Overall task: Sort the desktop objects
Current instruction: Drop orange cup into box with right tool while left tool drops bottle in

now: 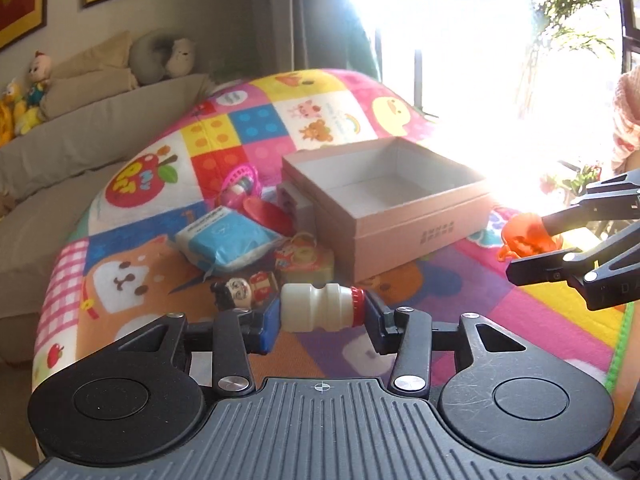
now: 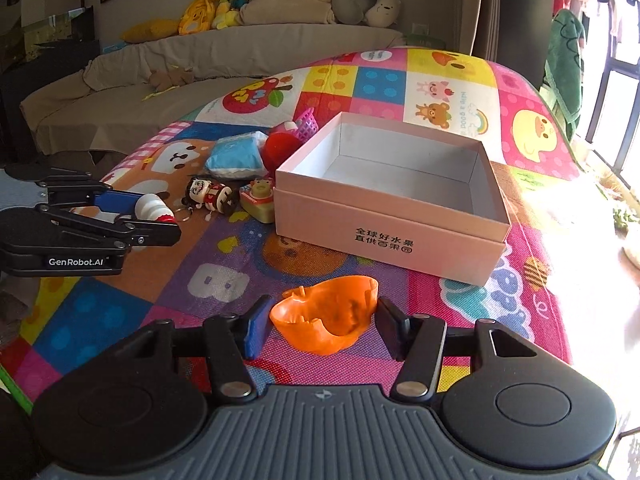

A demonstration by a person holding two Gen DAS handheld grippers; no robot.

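Observation:
My left gripper [image 1: 322,312] is shut on a small white yogurt bottle [image 1: 316,307] with a red cap, held sideways above the colourful play mat. It also shows in the right wrist view [image 2: 154,210]. My right gripper [image 2: 320,326] is shut on an orange plastic toy [image 2: 328,318], held above the mat in front of the open pink box [image 2: 390,222]. The right gripper and the orange toy [image 1: 528,236] also show at the right in the left wrist view, beside the box [image 1: 400,232]. The box is empty inside.
Left of the box lie a doll keychain [image 2: 208,194], a toy camera [image 2: 258,196], a blue tissue pack [image 2: 238,156], a red toy [image 2: 280,146] and a pink basket [image 2: 306,124]. A grey sofa [image 2: 160,68] with plush toys stands behind. Bright window glare fills the right.

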